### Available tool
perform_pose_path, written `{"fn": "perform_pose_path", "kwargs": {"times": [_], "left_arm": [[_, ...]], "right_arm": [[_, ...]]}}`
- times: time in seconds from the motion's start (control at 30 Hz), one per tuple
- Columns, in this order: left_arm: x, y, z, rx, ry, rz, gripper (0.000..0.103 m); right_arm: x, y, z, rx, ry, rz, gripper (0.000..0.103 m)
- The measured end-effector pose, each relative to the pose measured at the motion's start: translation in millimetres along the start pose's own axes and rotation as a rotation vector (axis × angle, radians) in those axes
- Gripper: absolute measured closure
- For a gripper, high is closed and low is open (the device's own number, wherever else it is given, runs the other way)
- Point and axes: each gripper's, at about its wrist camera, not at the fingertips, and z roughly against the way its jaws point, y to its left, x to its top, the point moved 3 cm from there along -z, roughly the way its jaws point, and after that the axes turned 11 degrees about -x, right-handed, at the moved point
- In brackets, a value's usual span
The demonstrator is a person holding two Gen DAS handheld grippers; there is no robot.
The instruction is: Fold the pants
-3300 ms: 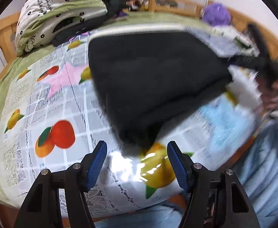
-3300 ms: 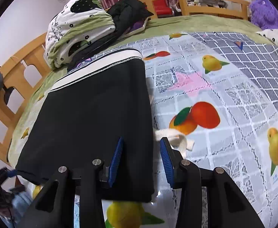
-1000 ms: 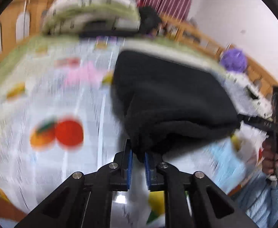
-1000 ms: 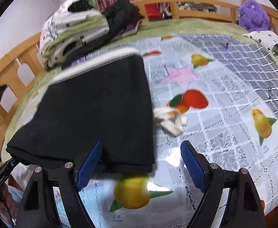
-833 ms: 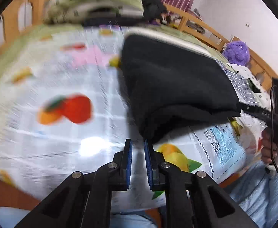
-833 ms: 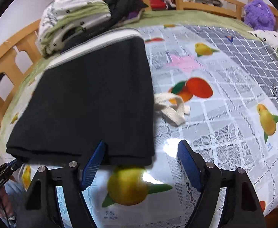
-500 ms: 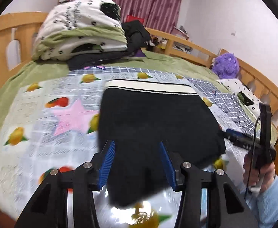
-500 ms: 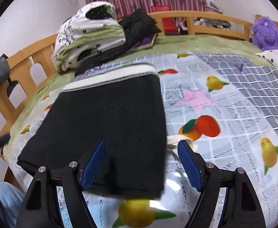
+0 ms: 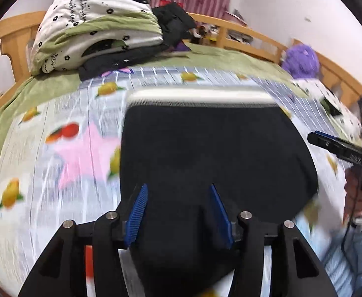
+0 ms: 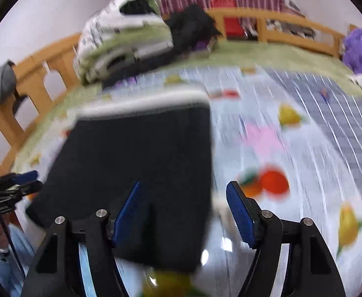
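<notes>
The black pants lie folded flat on the fruit-print sheet, white waistband at the far end. They also show in the right wrist view. My left gripper is open and empty, hovering over the near edge of the pants. My right gripper is open and empty over the near right corner of the pants. The right gripper also shows at the right edge of the left wrist view. Both views are motion-blurred.
A folded white and green quilt with dark clothes lies at the head of the bed. A wooden bed rail runs around it. A purple plush toy sits at the far right.
My left gripper let go of the pants corner and opened. Both grippers have risen and tilted up over the near edge of the folded pants. The right gripper stayed open.
</notes>
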Motion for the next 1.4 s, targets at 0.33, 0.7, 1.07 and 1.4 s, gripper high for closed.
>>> {"fn": "perform_pose_path", "kwargs": {"times": [0.33,0.7,1.07,1.4], "left_arm": [[74,32,-101,0.027,0.051,0.005,0.052],[61,33,-98,0.03,0.06,0.005,0.049],[12,27,-65,0.077,0.139,0.05,0.048],[-44,10,-4,0.073,0.125,0.098,0.047]], "right_arm": [[75,50,-110,-0.028,0.009,0.161,0.032],[62,38,-120,-0.047,0.044,0.152,0.032],[22,19,-86,0.009,0.096,0.074,0.032],[-24,6,-42,0.023,0.205,0.003,0.031]]}}
